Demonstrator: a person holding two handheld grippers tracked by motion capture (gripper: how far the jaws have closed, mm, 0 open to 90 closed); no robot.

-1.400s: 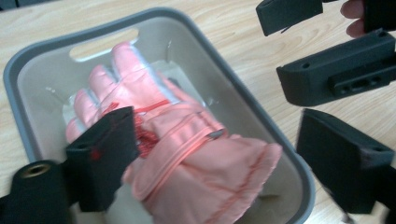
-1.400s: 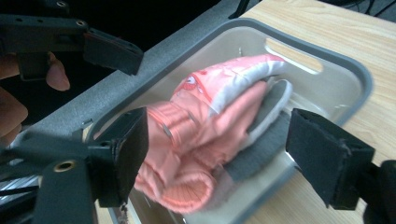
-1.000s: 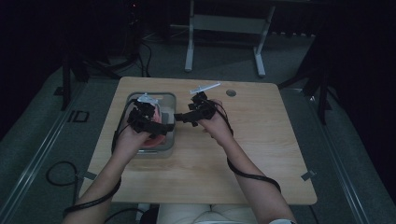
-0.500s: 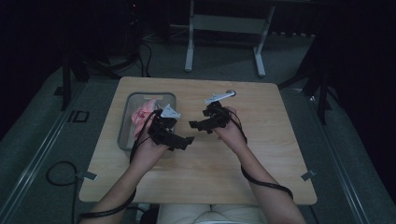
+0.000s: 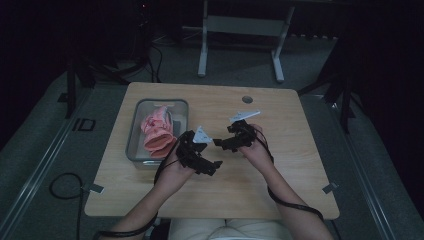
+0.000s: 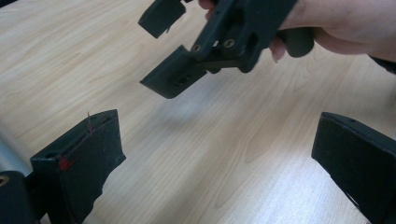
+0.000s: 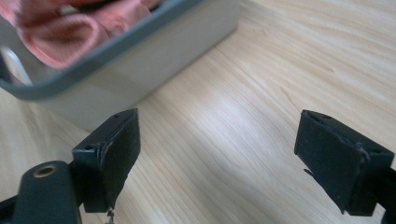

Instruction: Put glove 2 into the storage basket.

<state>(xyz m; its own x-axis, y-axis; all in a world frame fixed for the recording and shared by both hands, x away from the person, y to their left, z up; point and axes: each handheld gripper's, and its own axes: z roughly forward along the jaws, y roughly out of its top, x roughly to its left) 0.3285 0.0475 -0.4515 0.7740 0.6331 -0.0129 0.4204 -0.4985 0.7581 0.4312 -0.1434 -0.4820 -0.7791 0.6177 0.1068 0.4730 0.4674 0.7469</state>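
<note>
While both hover midtable, left tongs [image 5: 212, 165] and right tongs [image 5: 218, 145] gape.

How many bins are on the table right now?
1: a grey bin at the table's left side, holding a pink cloth, near the left gripper. Both grippers are open and empty.

I see a crumpled pink cloth [image 5: 156, 131] lying bunched inside the grey rectangular bin [image 5: 134, 131] on the left part of my wooden table [image 5: 280, 180], filling most of it lengthwise, its soft folds rising near the rim in the right gripper view.
</note>
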